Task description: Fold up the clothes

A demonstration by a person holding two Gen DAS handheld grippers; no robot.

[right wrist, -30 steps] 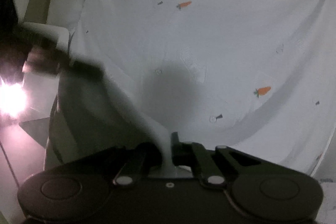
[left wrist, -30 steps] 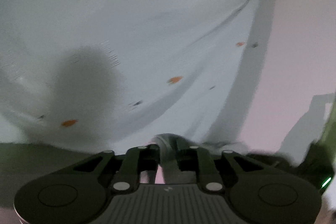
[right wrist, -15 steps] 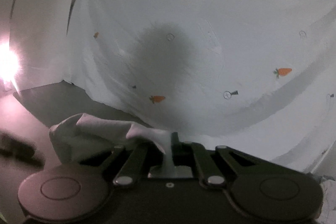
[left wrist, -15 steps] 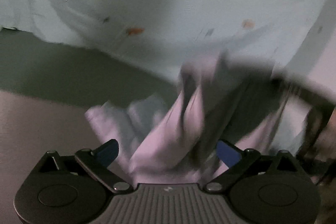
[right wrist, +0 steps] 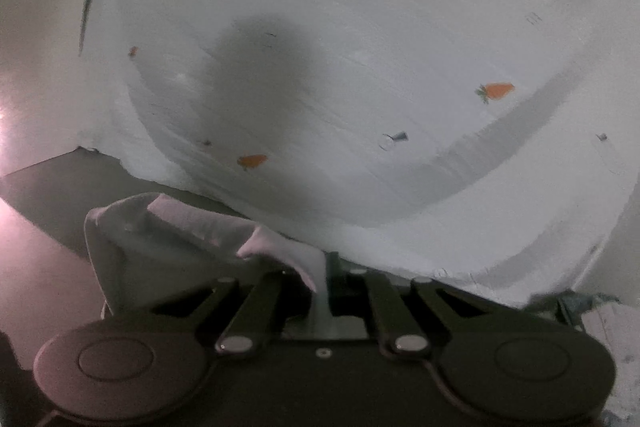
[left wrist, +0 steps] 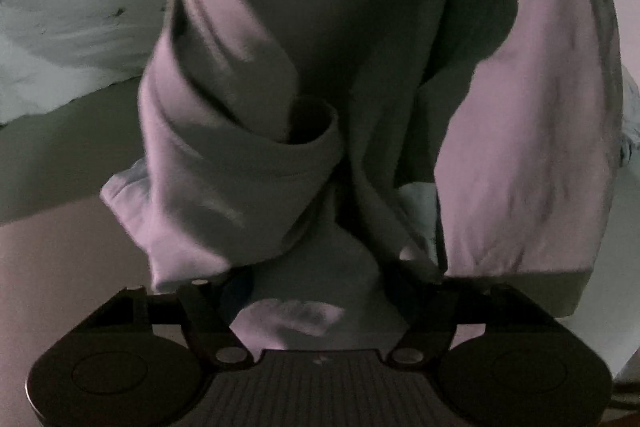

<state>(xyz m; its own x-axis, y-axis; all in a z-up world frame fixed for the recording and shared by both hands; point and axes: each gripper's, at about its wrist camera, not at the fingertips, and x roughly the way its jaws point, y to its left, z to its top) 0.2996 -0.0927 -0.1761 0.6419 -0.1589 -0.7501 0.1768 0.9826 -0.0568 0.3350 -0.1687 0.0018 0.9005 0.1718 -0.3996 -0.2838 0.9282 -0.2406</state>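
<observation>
Two grippers on one pale pinkish cotton garment [left wrist: 224,187]: right gripper [right wrist: 326,271] pinches its edge at 6 o'clock, left gripper [left wrist: 316,279], jaws just narrowing, sits part-open around hanging folds, probably regrasping, so next needs clamping.

A pale carrot-print sheet [right wrist: 400,47] — beside it, a white panel [right wrist: 36,67].
</observation>
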